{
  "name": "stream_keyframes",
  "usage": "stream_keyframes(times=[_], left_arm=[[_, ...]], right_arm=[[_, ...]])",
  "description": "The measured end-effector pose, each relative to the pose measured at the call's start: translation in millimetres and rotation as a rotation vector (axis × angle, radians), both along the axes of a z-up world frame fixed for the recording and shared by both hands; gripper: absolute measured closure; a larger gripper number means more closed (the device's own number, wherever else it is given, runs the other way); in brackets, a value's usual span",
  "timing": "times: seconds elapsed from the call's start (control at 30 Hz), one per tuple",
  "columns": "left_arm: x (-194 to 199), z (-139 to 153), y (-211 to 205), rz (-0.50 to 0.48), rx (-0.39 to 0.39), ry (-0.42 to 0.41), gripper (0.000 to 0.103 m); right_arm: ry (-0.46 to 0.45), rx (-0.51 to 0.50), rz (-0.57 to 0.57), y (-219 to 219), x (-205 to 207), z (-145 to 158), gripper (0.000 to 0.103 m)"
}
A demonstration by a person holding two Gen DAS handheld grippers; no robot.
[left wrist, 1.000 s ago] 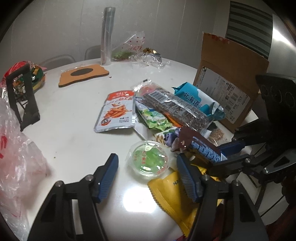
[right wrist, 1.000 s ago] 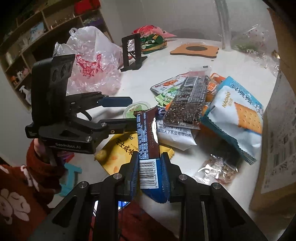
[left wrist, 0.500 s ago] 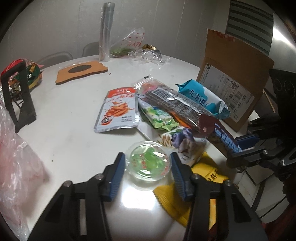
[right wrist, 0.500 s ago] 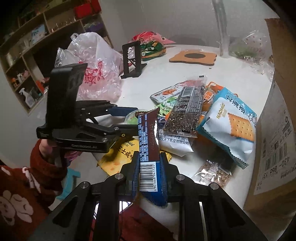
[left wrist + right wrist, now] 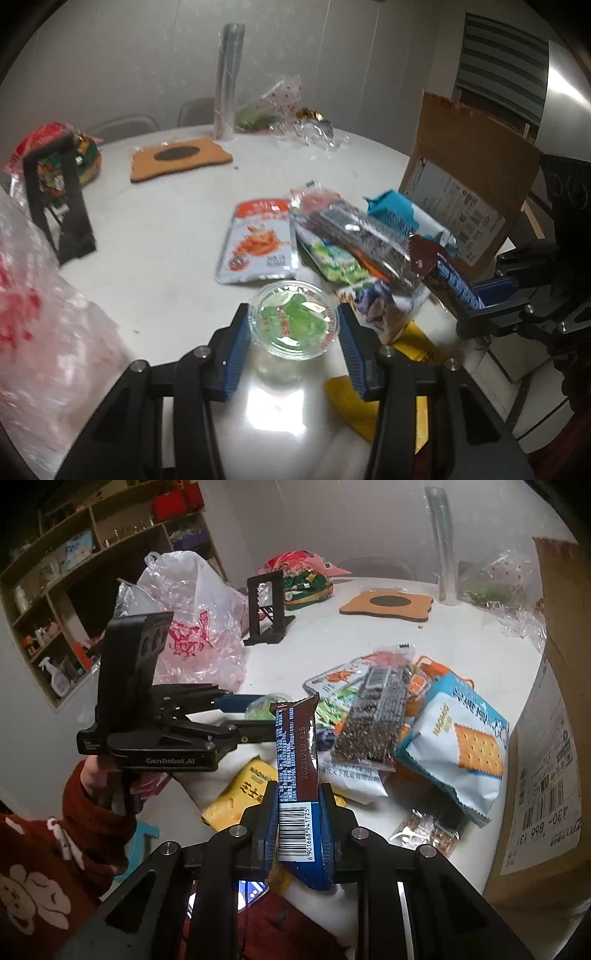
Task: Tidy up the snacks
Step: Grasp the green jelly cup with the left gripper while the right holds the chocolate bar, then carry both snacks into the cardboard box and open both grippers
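Straddling the round clear-plastic jelly cup with green contents point(image 5: 293, 320), the left gripper point(image 5: 293, 338) has its blue ribbed fingers point(image 5: 236, 341) spread to either side of the rim; whether the pads already touch the cup wall cannot be told, so the grip is judged not yet closed. The cup sits on the white round desk point(image 5: 159, 251) directly between the fingers, lid facing up, and being round offers no long axis to align with. The left gripper is plainly the nearer one.

The right gripper point(image 5: 297, 814) is clamped on the lower end of a brown and blue wrapped chocolate bar point(image 5: 295, 753), held upright with its long axis pointing away along the fingers, off the desk edge to the right of the cup.

Just beyond the cup lie a silver and orange snack pouch point(image 5: 258, 240), a green-printed packet point(image 5: 338, 262) and a long clear pack of dark seeded bars point(image 5: 365, 238) resting on a blue and white cracker bag point(image 5: 458, 738). A yellow packet point(image 5: 243, 790) lies at the right finger's side, near enough that it may be caught in closing. A brown cardboard box point(image 5: 469, 184) stands at the far right; a crumpled plastic bag with red print point(image 5: 33, 317) fills the left.
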State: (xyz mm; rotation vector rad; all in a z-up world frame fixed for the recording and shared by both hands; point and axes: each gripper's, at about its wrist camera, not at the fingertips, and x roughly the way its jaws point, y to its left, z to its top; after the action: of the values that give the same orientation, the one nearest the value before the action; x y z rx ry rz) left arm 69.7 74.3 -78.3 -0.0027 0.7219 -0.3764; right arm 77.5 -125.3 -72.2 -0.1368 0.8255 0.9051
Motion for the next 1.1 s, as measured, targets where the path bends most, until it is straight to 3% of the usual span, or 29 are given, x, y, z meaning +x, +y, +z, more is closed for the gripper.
stream_keyframes(times=[0.13, 0.33, 0.6, 0.87, 1.1], left_arm=[[-9, 27, 1, 0.009, 0.013, -0.057, 0.060], [-25, 87, -15, 0.008, 0.076, -0.203, 0.060], [-39, 170, -71, -0.096, 0.088, -0.368, 0.060], [-7, 214, -156, -0.274, 0.079, -0.343, 0.060], [46, 203, -243, -0.395, 0.198, -0.189, 0.060]], right_arm=[[-0.045, 0.014, 0.005, 3, -4, 20, 0.087], [-0.168, 0.066, -0.008, -8, -17, 73, 0.087], [-0.300, 0.122, -0.127, -71, -21, 134, 0.087], [-0.291, 0.092, -0.363, -157, 6, 148, 0.087], [-0.174, -0.040, -0.400, -175, 49, 111, 0.087]])
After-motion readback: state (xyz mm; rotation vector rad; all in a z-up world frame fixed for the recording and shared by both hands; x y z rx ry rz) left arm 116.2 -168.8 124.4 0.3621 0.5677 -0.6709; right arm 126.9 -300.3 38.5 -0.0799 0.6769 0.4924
